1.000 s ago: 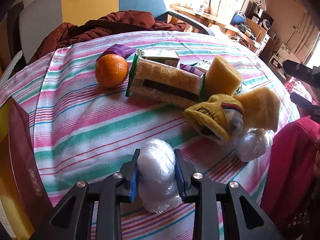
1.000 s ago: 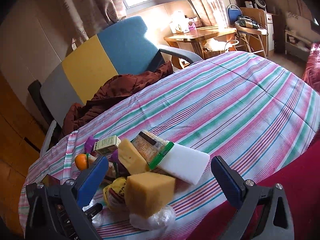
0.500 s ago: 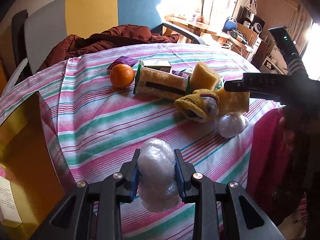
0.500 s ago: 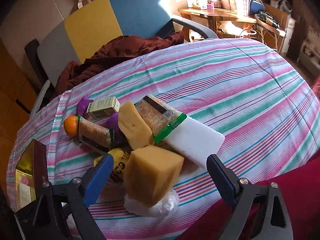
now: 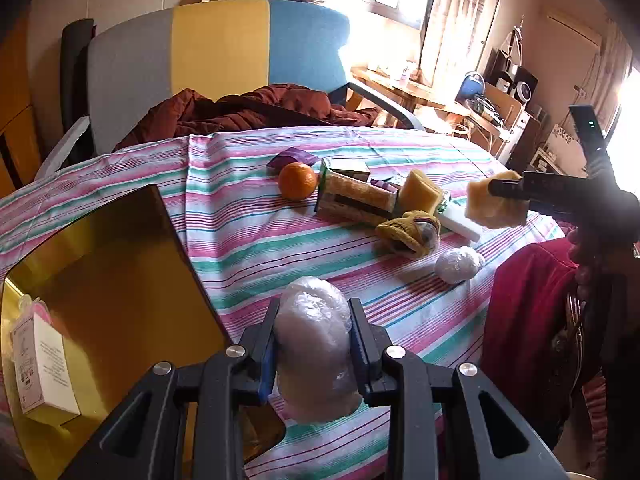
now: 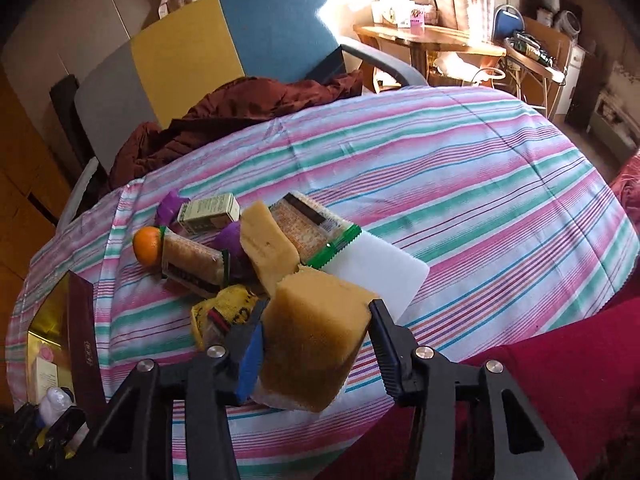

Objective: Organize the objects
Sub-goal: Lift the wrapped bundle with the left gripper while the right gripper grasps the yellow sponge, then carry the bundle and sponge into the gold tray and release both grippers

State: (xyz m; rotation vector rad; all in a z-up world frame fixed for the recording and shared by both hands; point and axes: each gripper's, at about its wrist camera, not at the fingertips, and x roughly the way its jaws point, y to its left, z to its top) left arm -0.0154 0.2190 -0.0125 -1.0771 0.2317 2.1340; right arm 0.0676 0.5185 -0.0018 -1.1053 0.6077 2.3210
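My left gripper is shut on a white plastic-wrapped bundle and holds it above the striped tablecloth, beside an open gold-lined box. My right gripper is shut on a yellow sponge block, lifted off the table; it also shows in the left wrist view. A pile stays on the cloth: an orange, cracker packs, another yellow sponge, a yellow sock, a white sponge and a second wrapped bundle.
The gold box holds a small white carton. A brown jacket lies on a grey, yellow and blue chair behind the table. The person's red clothing is at the right. A small green box and purple wrappers sit in the pile.
My right gripper closed on the yellow sponge block and lifted it off the pile. My left gripper pulled back and up with the wrapped bundle, toward the gold box.
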